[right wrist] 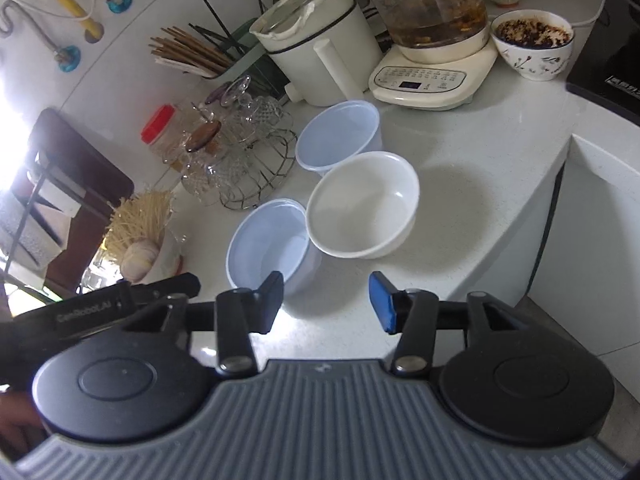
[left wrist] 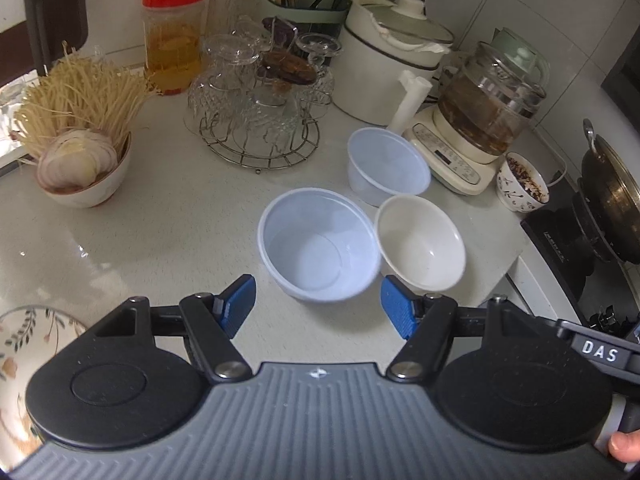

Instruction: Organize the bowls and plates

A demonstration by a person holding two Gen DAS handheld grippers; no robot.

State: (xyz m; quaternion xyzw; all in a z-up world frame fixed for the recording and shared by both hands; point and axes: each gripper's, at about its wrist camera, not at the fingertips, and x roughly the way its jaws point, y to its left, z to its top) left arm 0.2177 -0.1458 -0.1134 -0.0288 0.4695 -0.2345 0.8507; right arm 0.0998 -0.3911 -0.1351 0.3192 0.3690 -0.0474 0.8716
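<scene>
Three empty bowls stand close together on the white counter. The near translucent plastic bowl [left wrist: 318,244] [right wrist: 272,246] touches a white bowl [left wrist: 420,242] [right wrist: 362,204] on its right. A second translucent plastic bowl [left wrist: 386,166] [right wrist: 338,134] stands behind them. My left gripper [left wrist: 318,308] is open and empty, just in front of the near plastic bowl. My right gripper [right wrist: 326,300] is open and empty, in front of the white bowl and the near plastic bowl. A floral plate [left wrist: 24,344] shows at the left edge of the left wrist view.
A bowl of onion and noodles [left wrist: 86,168] stands left. A wire rack of glassware [left wrist: 260,108], an oil jar [left wrist: 172,36], a white pot [left wrist: 388,56], a glass kettle on its base [left wrist: 484,112] and a floral bowl of food [left wrist: 522,182] stand behind. A stove with a wok [left wrist: 608,196] is right.
</scene>
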